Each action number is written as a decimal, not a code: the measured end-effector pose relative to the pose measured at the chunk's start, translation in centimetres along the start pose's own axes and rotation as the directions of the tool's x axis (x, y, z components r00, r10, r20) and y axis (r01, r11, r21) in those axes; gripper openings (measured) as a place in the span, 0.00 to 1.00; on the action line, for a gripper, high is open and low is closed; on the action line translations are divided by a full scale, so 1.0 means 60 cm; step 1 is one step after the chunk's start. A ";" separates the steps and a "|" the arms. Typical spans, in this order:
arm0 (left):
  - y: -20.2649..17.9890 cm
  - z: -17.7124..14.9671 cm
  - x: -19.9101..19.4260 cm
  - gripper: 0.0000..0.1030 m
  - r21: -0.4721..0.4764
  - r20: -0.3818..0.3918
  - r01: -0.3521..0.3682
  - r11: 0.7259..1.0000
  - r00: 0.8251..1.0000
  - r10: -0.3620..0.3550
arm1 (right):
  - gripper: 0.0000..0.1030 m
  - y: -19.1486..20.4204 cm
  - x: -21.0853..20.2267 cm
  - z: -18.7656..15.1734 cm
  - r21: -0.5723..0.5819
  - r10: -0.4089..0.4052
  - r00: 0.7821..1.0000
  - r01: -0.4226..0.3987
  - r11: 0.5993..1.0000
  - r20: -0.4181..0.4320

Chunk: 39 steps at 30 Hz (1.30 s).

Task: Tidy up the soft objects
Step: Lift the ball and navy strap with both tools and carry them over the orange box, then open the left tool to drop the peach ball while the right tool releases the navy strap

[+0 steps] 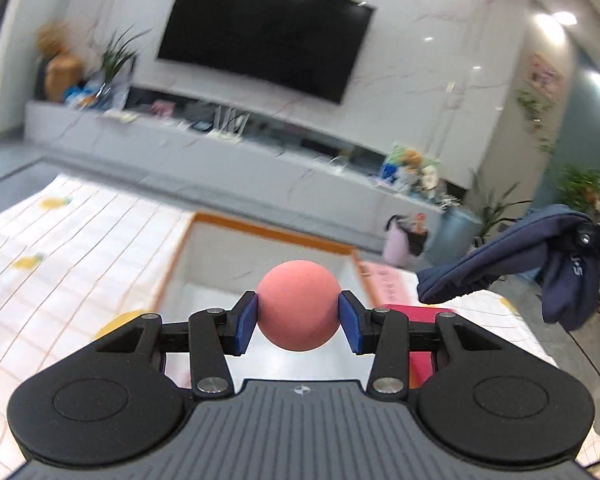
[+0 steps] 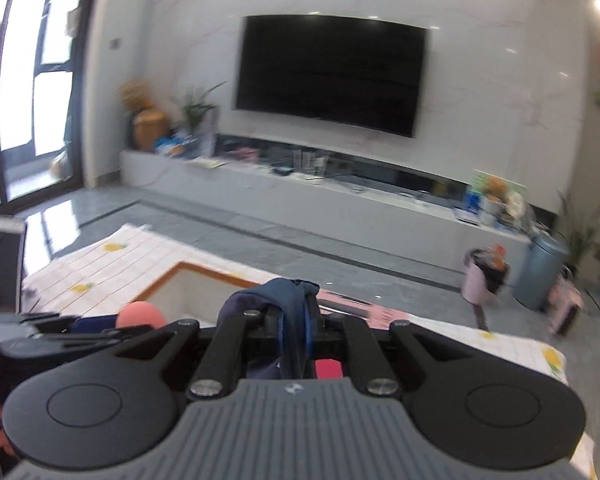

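My left gripper [image 1: 299, 322] is shut on a pink foam ball [image 1: 299, 304], its blue pads pressing both sides, held above a white open box with an orange rim [image 1: 260, 232]. To the right in the left wrist view hangs a navy blue cloth [image 1: 520, 260], pinched by my right gripper [image 1: 592, 240]. In the right wrist view my right gripper [image 2: 296, 320] is shut on that navy cloth [image 2: 276, 292], which drapes over the fingers. The pink ball [image 2: 140, 314] and my left gripper [image 2: 28, 336] show at the left, beside the box [image 2: 192, 276].
A table with a white checked cloth with yellow prints [image 1: 80, 240] carries the box. A red flat object [image 1: 416, 316] lies under the grippers. Beyond are a grey floor, a long TV cabinet [image 2: 340, 200], a wall TV [image 2: 328, 72], plants and bins [image 2: 540, 272].
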<state>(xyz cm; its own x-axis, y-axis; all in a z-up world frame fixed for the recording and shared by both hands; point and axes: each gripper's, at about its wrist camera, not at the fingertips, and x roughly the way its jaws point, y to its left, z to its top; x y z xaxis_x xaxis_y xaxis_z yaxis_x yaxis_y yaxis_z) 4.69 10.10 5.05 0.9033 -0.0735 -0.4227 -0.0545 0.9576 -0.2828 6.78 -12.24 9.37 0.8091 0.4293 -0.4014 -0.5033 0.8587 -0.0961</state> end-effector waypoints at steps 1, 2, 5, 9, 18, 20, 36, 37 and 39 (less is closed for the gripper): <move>0.015 0.005 0.007 0.49 -0.017 -0.016 -0.014 1.000 1.000 0.014 | 0.07 0.012 0.015 -0.001 -0.014 0.014 1.000 -0.014 1.000 -0.013; 0.030 0.008 0.016 0.49 -0.032 -0.033 -0.021 0.999 0.999 0.020 | 0.07 0.025 0.031 -0.003 -0.028 0.028 0.999 -0.029 0.999 -0.031; 0.066 0.015 0.038 0.49 -0.097 -0.086 -0.001 0.995 0.996 -0.007 | 0.07 0.052 0.081 -0.018 -0.068 0.065 0.993 -0.072 0.995 -0.100; 0.101 0.020 0.058 0.49 -0.153 -0.127 -0.002 0.988 0.992 -0.018 | 0.07 0.090 0.148 -0.041 -0.196 0.114 0.980 -0.145 0.970 -0.161; 0.122 0.013 0.110 0.46 -0.155 -0.247 -0.105 0.982 0.967 0.064 | 0.07 0.135 0.259 -0.063 -0.354 0.170 0.953 -0.254 0.900 -0.251; 0.122 0.009 0.116 0.46 -0.140 -0.262 -0.153 0.978 0.959 0.112 | 0.07 0.142 0.277 -0.075 -0.404 0.187 0.949 -0.279 0.871 -0.253; 0.079 -0.001 0.129 0.67 0.025 -0.257 -0.169 0.985 0.951 0.169 | 0.07 0.129 0.331 -0.124 -0.605 0.039 0.935 -0.260 0.753 -0.353; 0.077 -0.002 0.129 0.68 0.030 -0.259 -0.165 0.986 0.951 0.167 | 0.07 0.130 0.330 -0.123 -0.602 0.042 0.933 -0.264 0.754 -0.357; 0.076 0.000 0.129 0.74 0.028 -0.257 -0.158 0.987 0.953 0.160 | 0.07 0.130 0.330 -0.121 -0.598 0.047 0.932 -0.270 0.754 -0.361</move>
<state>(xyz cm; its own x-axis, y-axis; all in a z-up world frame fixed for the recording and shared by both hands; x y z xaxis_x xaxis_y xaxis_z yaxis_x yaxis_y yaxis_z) 11.44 13.87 0.48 0.7431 0.0118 -0.6690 -0.1849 0.9645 -0.1884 16.67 0.92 -5.96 0.6205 0.3393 -0.7070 -0.7796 0.3645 -0.5093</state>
